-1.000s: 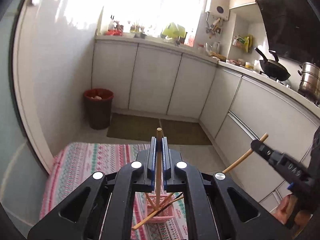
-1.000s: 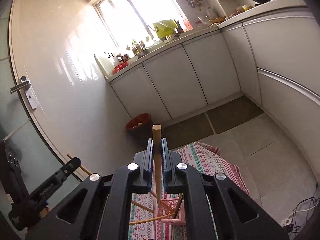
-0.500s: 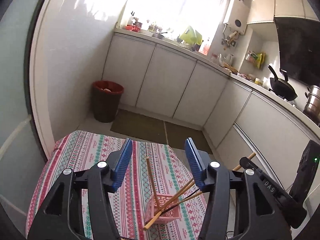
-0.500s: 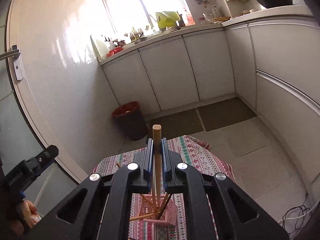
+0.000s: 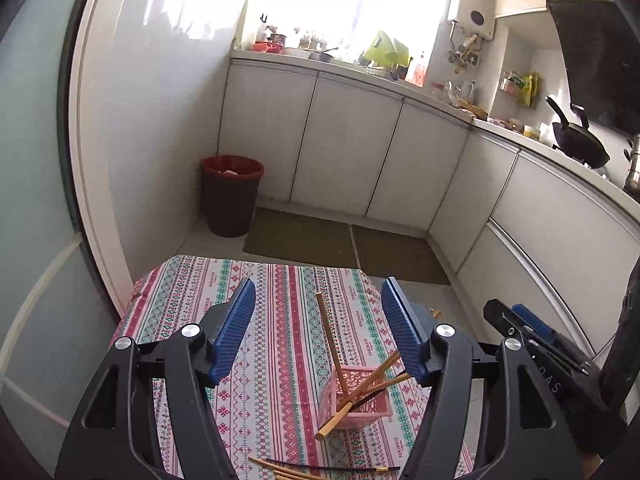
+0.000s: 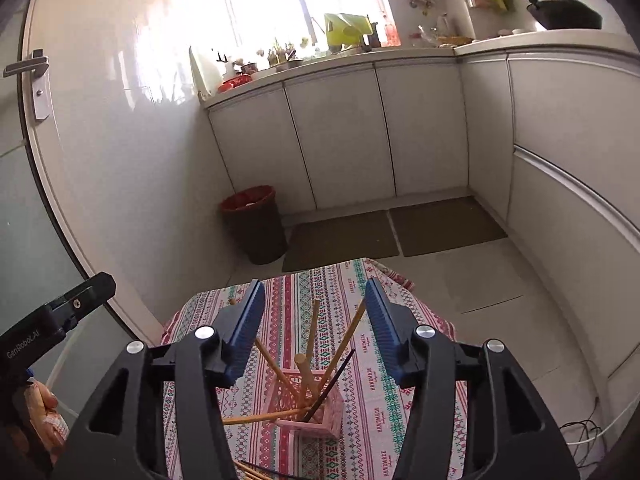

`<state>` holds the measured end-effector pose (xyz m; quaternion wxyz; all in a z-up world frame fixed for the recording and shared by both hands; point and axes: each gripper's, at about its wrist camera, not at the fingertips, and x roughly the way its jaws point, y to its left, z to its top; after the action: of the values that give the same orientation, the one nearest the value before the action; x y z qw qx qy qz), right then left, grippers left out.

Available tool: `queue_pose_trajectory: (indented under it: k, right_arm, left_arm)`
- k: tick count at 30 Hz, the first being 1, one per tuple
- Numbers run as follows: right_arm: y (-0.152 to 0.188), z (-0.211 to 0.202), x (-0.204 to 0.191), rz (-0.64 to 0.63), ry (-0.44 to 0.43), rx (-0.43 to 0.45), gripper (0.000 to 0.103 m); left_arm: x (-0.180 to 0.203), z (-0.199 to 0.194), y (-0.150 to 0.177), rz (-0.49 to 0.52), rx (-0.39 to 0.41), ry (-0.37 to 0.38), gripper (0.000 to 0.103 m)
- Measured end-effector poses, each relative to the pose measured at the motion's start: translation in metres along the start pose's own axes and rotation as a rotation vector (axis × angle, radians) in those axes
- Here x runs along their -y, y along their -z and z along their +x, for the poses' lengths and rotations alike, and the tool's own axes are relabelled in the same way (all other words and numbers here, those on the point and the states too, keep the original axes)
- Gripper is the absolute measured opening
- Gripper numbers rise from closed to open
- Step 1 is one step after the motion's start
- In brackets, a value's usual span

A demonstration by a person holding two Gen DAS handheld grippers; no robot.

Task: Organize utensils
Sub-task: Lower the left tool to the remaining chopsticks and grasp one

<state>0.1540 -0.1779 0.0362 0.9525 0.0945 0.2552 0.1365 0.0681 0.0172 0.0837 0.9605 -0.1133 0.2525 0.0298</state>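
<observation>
With both the left gripper (image 5: 318,330) and the right gripper (image 6: 314,330) spread wide and empty above the pink basket (image 5: 362,398), where several chopsticks (image 6: 310,344) stand splayed, go next for the loose chopsticks (image 5: 320,469) lying on the striped tablecloth (image 5: 276,344) nearer the camera. Lower squarely over one stick, pinch near mid-length, and avoid knocking the leaning ones.

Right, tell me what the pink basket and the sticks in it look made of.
Pink lattice basket: looks like moulded plastic, with an openwork patterned wall and even matte colour. Tan chopsticks: probably wood or bamboo, pale and matte. Thin black chopstick: material unclear.
</observation>
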Motion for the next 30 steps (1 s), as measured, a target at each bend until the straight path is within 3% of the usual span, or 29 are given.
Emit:
queue_pose_trajectory:
  k: [2, 5, 10, 12, 15, 19, 23, 26, 30]
  right_arm:
    - [0.003, -0.009, -0.001, -0.018, 0.021, 0.016, 0.064]
    - [0.006, -0.018, -0.006, -0.058, 0.046, 0.022, 0.065]
    - [0.017, -0.039, -0.01, -0.105, 0.11, 0.046, 0.096]
    - [0.021, -0.046, -0.006, -0.11, 0.133, 0.053, 0.096]
    - [0.035, -0.048, 0.009, -0.092, 0.146, -0.012, 0.096]
    - [0.059, -0.033, 0.041, 0.03, 0.183, -0.189, 0.096]
    - [0.079, -0.014, 0.079, 0.24, 0.108, -0.365, 0.096]
    - [0.093, -0.003, 0.101, 0.372, 0.079, -0.45, 0.096]
    - [0.105, 0.006, 0.113, 0.401, 0.097, -0.511, 0.096]
  left_arm:
    - [0.003, -0.005, 0.002, 0.016, 0.0, -0.002, 0.067]
    - [0.006, -0.012, 0.007, 0.036, -0.002, -0.018, 0.072]
    - [-0.005, -0.028, 0.015, 0.014, -0.005, -0.058, 0.089]
    - [-0.016, -0.031, 0.021, -0.022, -0.031, -0.079, 0.096]
    - [-0.037, -0.018, 0.044, -0.09, -0.157, -0.095, 0.096]
    - [-0.062, 0.033, 0.099, -0.157, -0.476, -0.106, 0.096]
    - [-0.075, 0.083, 0.16, -0.19, -0.707, -0.148, 0.092]
    - [-0.075, 0.107, 0.195, -0.162, -0.809, -0.188, 0.077]
    - [-0.067, 0.122, 0.212, -0.131, -0.84, -0.252, 0.068]
